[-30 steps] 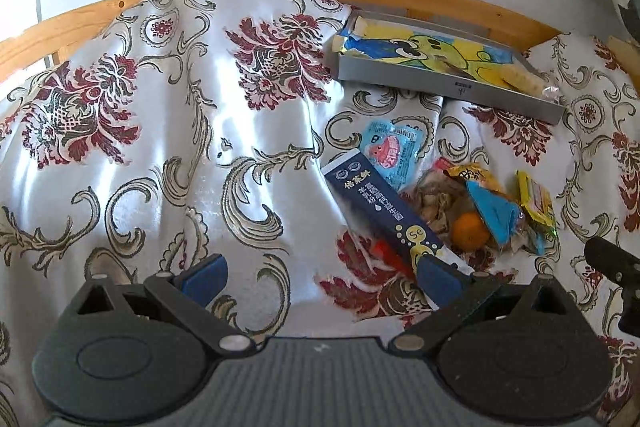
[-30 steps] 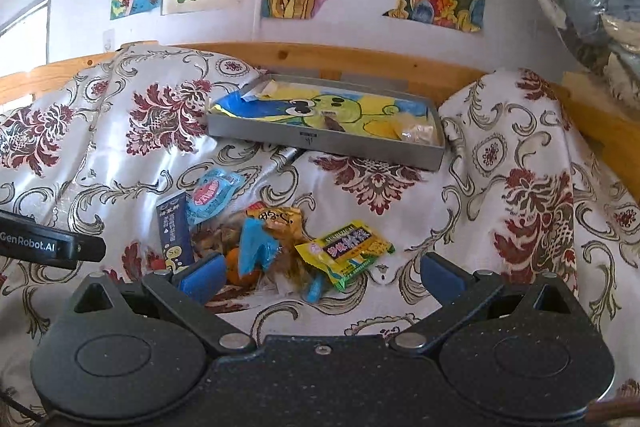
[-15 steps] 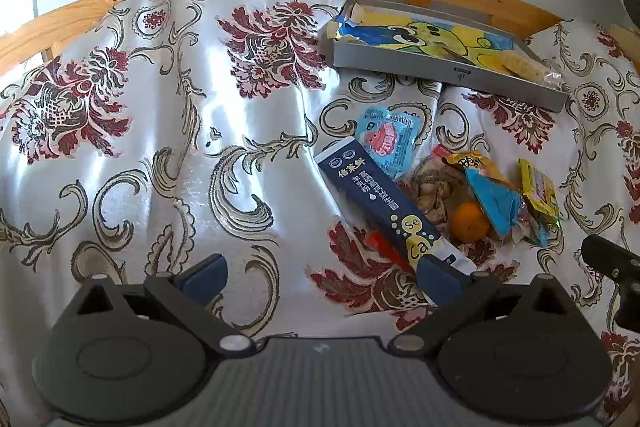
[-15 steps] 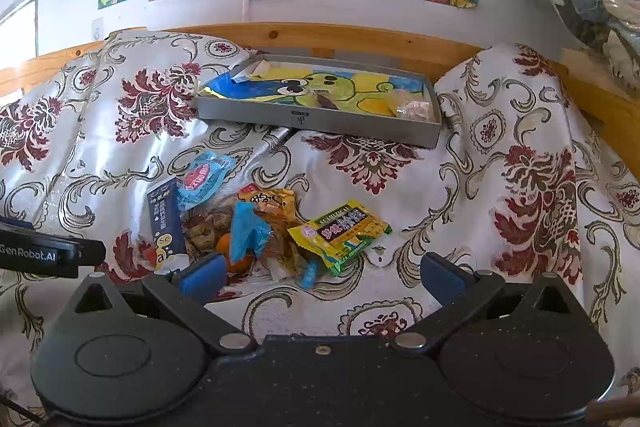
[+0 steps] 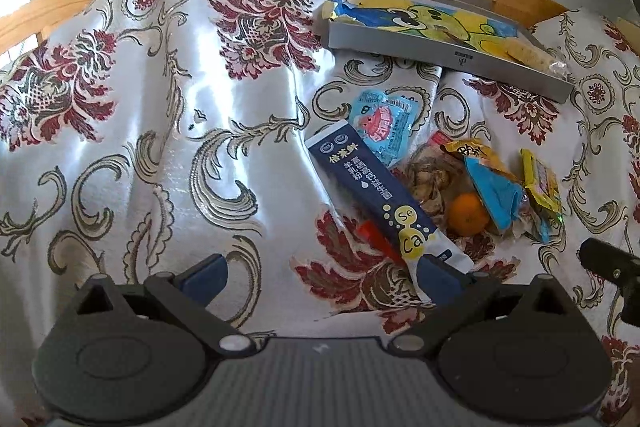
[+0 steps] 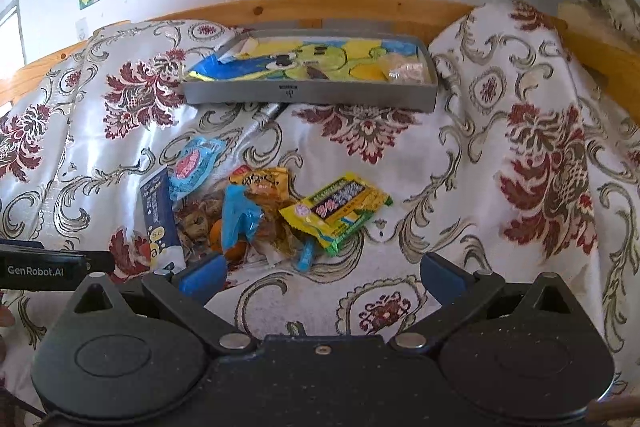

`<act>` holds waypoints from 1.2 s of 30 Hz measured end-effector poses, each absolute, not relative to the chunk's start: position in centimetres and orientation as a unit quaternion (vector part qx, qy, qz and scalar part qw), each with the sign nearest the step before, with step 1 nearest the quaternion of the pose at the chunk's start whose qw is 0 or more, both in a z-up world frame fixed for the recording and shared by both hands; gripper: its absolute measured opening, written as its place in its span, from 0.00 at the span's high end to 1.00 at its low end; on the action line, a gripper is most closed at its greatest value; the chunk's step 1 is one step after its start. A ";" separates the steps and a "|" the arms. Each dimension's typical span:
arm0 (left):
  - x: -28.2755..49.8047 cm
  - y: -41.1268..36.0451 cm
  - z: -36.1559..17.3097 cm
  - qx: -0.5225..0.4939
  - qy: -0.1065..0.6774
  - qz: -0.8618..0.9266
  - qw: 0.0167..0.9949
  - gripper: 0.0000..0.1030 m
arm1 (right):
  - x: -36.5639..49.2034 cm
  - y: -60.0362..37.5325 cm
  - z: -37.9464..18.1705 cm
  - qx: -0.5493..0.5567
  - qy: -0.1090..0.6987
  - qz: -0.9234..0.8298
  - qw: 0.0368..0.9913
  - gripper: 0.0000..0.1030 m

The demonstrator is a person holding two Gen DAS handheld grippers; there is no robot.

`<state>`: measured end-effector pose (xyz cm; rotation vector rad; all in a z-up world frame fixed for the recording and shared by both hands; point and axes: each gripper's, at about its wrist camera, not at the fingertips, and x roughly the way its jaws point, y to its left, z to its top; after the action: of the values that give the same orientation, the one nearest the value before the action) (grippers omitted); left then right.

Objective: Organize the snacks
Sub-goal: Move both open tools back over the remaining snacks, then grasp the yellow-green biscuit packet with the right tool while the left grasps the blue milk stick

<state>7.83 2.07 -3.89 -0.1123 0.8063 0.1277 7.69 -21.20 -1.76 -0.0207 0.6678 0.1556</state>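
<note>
Down at the bottom of each view our grippers sit apart and empty: the left gripper (image 5: 322,273) is spread wide over the patterned cloth (image 5: 168,131), and the right gripper (image 6: 322,273) is just as wide, nothing between its fingers.

Just ahead, the snack pile is where the work waits. In the left view, lower right of centre, the long navy box (image 5: 380,187) lies on a slant, its near end beside our right-hand blue pad. Against it sit a clear bag of brown nuts (image 5: 430,183) and a small orange (image 5: 467,214), with a blue wrapper (image 5: 494,193) leaning over them. In the right view the yellow-green packet (image 6: 338,213) lies at the pile's right edge, centre of frame, and the orange-yellow pouch (image 6: 262,183) is just behind the blue wrapper. A little farther, the light-blue pouch (image 5: 384,125) touches the box's far end.

Farthest back, upper centre, the grey tray (image 6: 312,95) rests by the wooden rail (image 6: 320,9). It holds a colourful paper lining and what looks like one clear-wrapped snack (image 6: 406,71) in its right end.

So, we reckon we're barely started: perhaps one item in, and the whole pile yet to go across.
</note>
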 end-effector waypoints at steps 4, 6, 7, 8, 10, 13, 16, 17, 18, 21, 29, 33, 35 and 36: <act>8.1 2.0 -4.2 -0.063 0.398 0.059 0.913 0.01 | 7.9 -21.0 -2.0 -0.013 0.338 0.091 0.937 0.01; 8.3 2.1 -4.2 -0.069 0.399 0.059 0.913 0.01 | 8.1 -20.8 -2.1 -0.014 0.342 0.097 0.934 0.01; 8.4 2.1 -4.2 -0.074 0.398 0.059 0.913 0.01 | 8.2 -20.8 -2.1 -0.013 0.345 0.101 0.933 0.01; 8.5 2.0 -4.2 -0.079 0.396 0.057 0.913 0.01 | 8.3 -20.9 -2.1 -0.011 0.348 0.103 0.932 0.01; 8.7 2.0 -4.1 -0.091 0.395 0.051 0.913 0.01 | 8.7 -21.0 -2.2 -0.007 0.354 0.108 0.929 0.01; 8.9 1.7 -4.1 -0.103 0.394 0.037 0.913 0.01 | 9.3 -21.2 -2.3 0.002 0.364 0.115 0.924 0.01; 9.4 1.3 -4.2 -0.102 0.392 0.032 0.914 0.01 | 10.3 -21.6 -2.6 0.013 0.375 0.118 0.920 0.01; 9.6 1.2 -4.2 -0.104 0.392 0.033 0.913 0.01 | 10.6 -21.7 -2.6 0.015 0.376 0.119 0.919 0.01; 9.8 1.1 -4.3 -0.107 0.394 0.033 0.912 0.01 | 11.0 -21.8 -2.6 0.014 0.375 0.121 0.919 0.01; 10.4 0.9 -4.6 -0.113 0.396 0.032 0.911 0.01 | 12.1 -22.2 -2.6 0.018 0.365 0.122 0.923 0.01; 13.0 1.5 -5.5 -0.165 0.415 0.045 0.893 0.01 | 16.2 -23.3 -3.6 0.093 0.352 0.116 0.924 0.01; 14.1 1.7 -5.9 -0.189 0.422 0.048 0.885 0.01 | 17.4 -23.2 -4.3 0.112 0.349 0.115 0.923 0.01; 14.4 1.7 -6.0 -0.196 0.419 0.046 0.885 0.01 | 17.9 -23.1 -4.8 0.116 0.351 0.112 0.922 0.01; 14.6 1.6 -6.0 -0.199 0.417 0.046 0.885 0.01 | 18.1 -23.0 -5.0 0.117 0.351 0.109 0.923 0.01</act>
<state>14.63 1.61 -6.05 -0.4145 0.8683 0.0947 18.08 -23.03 -4.99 0.2401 0.7204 0.2245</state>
